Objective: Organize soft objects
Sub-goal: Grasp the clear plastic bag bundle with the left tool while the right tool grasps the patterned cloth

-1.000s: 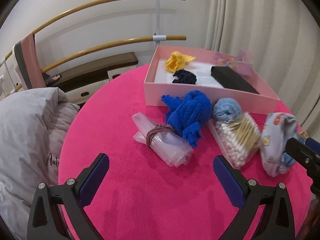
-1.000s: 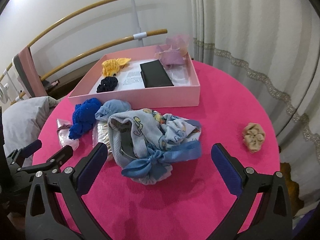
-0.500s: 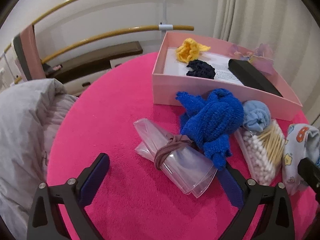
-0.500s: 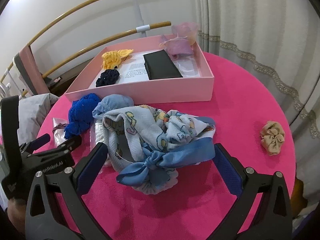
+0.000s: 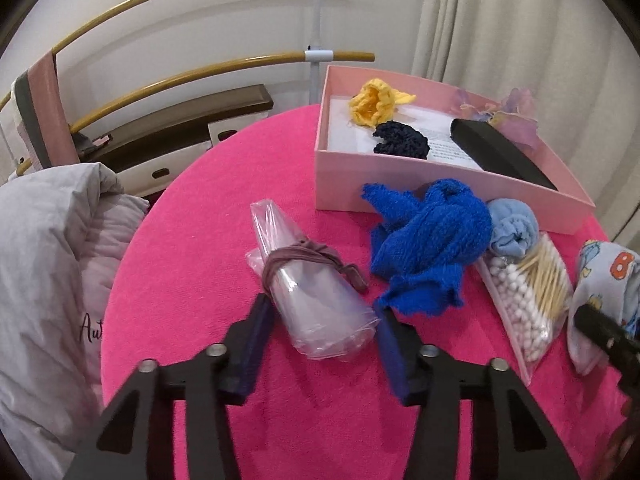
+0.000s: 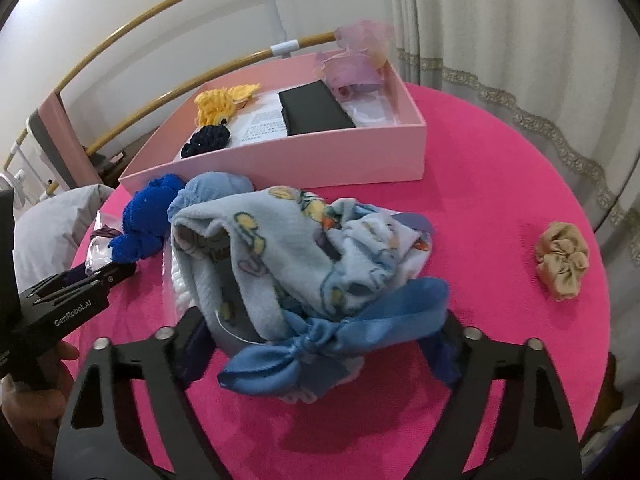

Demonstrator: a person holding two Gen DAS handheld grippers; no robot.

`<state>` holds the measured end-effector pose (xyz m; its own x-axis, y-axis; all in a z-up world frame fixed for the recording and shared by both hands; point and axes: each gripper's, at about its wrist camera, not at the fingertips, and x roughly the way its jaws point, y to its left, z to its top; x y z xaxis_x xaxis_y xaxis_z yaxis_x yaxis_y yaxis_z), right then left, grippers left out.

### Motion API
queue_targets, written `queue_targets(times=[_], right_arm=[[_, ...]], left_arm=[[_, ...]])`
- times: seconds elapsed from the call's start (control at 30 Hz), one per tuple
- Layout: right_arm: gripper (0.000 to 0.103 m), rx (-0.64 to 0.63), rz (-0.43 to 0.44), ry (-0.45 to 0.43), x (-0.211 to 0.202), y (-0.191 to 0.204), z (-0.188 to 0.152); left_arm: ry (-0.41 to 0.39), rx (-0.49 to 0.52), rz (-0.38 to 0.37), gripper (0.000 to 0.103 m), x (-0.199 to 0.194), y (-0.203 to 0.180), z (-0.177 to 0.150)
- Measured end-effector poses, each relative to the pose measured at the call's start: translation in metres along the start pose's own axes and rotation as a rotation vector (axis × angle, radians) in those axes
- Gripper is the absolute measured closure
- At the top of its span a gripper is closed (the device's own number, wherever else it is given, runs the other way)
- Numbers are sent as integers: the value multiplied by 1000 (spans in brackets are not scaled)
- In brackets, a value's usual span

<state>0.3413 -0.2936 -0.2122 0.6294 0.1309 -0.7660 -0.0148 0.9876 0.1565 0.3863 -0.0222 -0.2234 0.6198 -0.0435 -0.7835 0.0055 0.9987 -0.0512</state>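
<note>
While a second ago both tools stood spread wide above the pink table (image 5: pixel 192 264), each has just been closing on a thing of its own. The left tool (image 5: pixel 325 330) has moved in and its blue pads (image 5: pixel 256 344) now flank the near end of the clear rolled plastic bag bound with a mauve band (image 5: pixel 312 292); whether they already press on it I cannot tell. The right tool (image 6: pixel 320 354) has sunk, and its jaws bracket the pale blue printed fleece bundle tied with a blue satin ribbon (image 6: pixel 304 264), apparently without squeezing yet. Just beyond the left tool lie the royal blue knitted cloth (image 5: pixel 432 240) and the clear packet of cotton swabs (image 5: pixel 528 292). Farthest off stands the shallow pink cardboard box (image 6: pixel 280 160), probably the destination. Both grasps look imminent; lifting comes next.
</note>
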Motion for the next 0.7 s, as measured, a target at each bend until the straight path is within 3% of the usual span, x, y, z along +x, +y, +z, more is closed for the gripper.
queue_targets(times=[0.1,0.23,0.3,0.37,0.43,0.53,0.7], right_arm=[[24,18,12,-3,-6,-5,-1],[25,20,3,-6,-8,-5,-1],[25,16,-4,-7,-6,-3,0],[27,12,-9,-7,-4,-2,0],[37,7,-18,-15,-5,-2,0],[43,10,-16,-16,-7,-5,0],[45,6,-19,-17,-8,-3,0]], left_arm=[[1,3,-4,61,-9,5,-5],[-11,11,33,49,-11,7,-6],[-14,5,37,49,-8,6,-3],[-14,7,35,52,-4,6,0],[-14,5,25,63,-4,7,1],[-12,6,22,70,-7,10,-2],[-12,-2,15,72,-17,15,-6]])
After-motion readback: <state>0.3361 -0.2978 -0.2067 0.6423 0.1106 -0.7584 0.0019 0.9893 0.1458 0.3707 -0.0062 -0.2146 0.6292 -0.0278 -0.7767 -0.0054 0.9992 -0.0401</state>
